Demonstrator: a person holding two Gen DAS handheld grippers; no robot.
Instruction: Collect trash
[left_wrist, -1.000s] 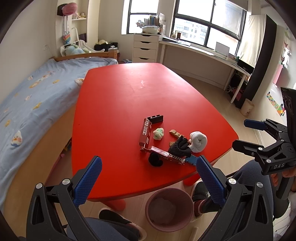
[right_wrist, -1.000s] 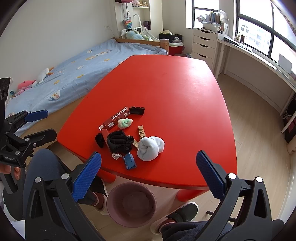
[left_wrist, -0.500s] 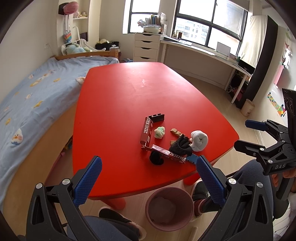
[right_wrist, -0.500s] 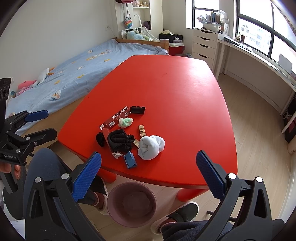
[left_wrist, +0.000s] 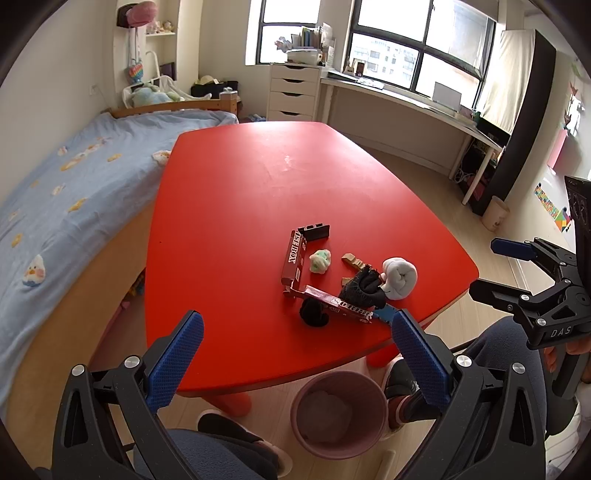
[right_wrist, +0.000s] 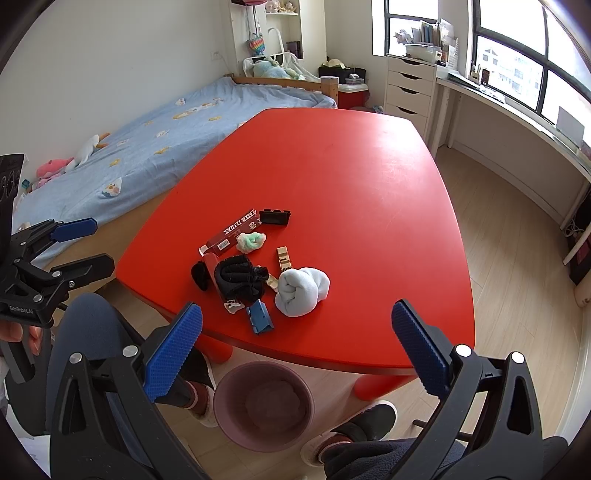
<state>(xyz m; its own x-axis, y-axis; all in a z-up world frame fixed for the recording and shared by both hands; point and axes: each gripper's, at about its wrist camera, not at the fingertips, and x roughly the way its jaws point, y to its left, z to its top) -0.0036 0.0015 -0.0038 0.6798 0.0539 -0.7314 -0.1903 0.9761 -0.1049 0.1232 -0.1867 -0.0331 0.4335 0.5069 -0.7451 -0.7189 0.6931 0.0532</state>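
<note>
A clutter of small things lies near the front edge of the red table (left_wrist: 240, 192) (right_wrist: 351, 166): a dark red carton (left_wrist: 293, 254) (right_wrist: 236, 232), a second torn red carton (left_wrist: 332, 301), a crumpled green-white wad (left_wrist: 319, 260) (right_wrist: 251, 240), black socks (left_wrist: 364, 288) (right_wrist: 240, 277), a rolled white sock (left_wrist: 399, 277) (right_wrist: 301, 290), a black block (left_wrist: 314, 232) (right_wrist: 274, 216), a blue piece (right_wrist: 259, 316) and wooden pieces (right_wrist: 283, 256). A pink bin (left_wrist: 338, 410) (right_wrist: 263, 404) stands on the floor under the table edge. My left gripper (left_wrist: 295, 358) and right gripper (right_wrist: 295, 349) are both open and empty, held before the table.
A bed with a blue cover (left_wrist: 55, 192) runs along the table's left side. A white drawer unit (left_wrist: 293, 92) and a long desk (left_wrist: 406, 103) stand under the windows. The person's knees and feet are beside the bin.
Both grippers have shifted very slightly; the view of the table has barely changed. Nothing on the table has moved.
</note>
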